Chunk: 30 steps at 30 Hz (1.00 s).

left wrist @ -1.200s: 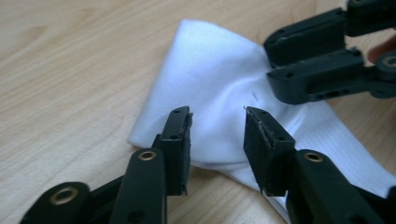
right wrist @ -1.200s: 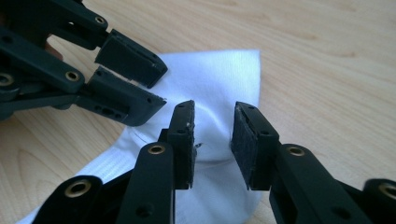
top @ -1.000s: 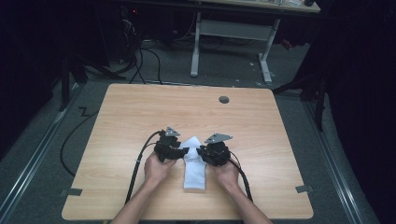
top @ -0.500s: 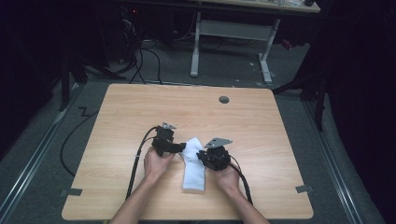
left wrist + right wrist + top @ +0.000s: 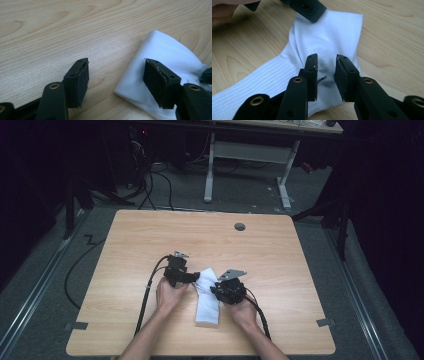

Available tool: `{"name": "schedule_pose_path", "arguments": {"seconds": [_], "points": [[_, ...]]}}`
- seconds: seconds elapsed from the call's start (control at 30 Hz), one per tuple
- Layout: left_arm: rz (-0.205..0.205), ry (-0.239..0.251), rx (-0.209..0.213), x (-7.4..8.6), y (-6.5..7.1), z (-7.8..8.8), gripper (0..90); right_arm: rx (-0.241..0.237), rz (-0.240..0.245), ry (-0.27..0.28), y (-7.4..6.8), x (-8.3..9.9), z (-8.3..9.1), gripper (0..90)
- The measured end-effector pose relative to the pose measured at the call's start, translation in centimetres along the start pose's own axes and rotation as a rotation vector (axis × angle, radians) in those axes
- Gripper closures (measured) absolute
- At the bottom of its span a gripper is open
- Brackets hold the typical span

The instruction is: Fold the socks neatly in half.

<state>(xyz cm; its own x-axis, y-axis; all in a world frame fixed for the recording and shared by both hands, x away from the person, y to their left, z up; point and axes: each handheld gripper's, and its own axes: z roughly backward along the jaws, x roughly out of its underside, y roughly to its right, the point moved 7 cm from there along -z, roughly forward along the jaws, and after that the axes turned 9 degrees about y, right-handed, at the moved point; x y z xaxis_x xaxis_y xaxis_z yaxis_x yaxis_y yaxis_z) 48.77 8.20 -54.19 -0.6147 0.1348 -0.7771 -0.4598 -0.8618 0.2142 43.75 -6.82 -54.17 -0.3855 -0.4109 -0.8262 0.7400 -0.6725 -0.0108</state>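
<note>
We find the white sock (image 5: 207, 300) flat on the worktop (image 5: 280, 255), between the left tongs (image 5: 196, 276) and right tongs (image 5: 214, 290). Left tongs (image 5: 116, 80) stand wide, one jaw over the sock's edge. The right gripper view shows its tongs (image 5: 325, 72) narrow, just opening, fabric between them, pads not pressing.

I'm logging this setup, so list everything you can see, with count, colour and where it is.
sock: one, white, lying on the near middle of the table between the two hands, its far end folded over.
table: one, light wood top with a small round grey plug near its far edge.
second table: one, pale frame, on the floor beyond.
cables: several, black, on the grey floor at far left.
left claw: one, black, jaws open and just been opening, one jaw over the sock's edge, nothing gripped.
right claw: one, black, jaws narrowly apart over the sock's middle, just been opening.
hands: two, at the table's near edge, each holding a claw.
</note>
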Motion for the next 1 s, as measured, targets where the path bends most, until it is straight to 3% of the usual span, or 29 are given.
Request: {"name": "schedule_pose_path", "arguments": {"seconds": [0.17, 0.37, 0.6, 0.8, 1.0], "points": [[-0.005, -0.006, 0.007, 0.0, 0.0, 0.1, 41.9, -0.003, -0.025, 0.030, 0.2, -0.4, 0.5, 75.3], [-0.025, -0.009, 0.026, 0.1, 0.6, 0.0, 47.6, -0.017, -0.019, 0.042, -0.1, -0.9, 1.2, 79.5], [-0.044, -0.028, 0.051, 0.3, 1.1, 0.1, 55.7, -0.042, -0.005, 0.017, -1.0, -0.5, 0.8, 78.9], [-0.052, -0.044, 0.067, 0.5, 1.3, 0.2, 61.0, -0.025, 0.000, -0.017, -1.1, 0.4, -0.1, 75.8], [-0.025, -0.050, 0.093, 0.5, 1.1, 0.3, 68.0, -0.013, 0.011, -0.020, -1.1, 0.3, -0.1, 75.5]]}}
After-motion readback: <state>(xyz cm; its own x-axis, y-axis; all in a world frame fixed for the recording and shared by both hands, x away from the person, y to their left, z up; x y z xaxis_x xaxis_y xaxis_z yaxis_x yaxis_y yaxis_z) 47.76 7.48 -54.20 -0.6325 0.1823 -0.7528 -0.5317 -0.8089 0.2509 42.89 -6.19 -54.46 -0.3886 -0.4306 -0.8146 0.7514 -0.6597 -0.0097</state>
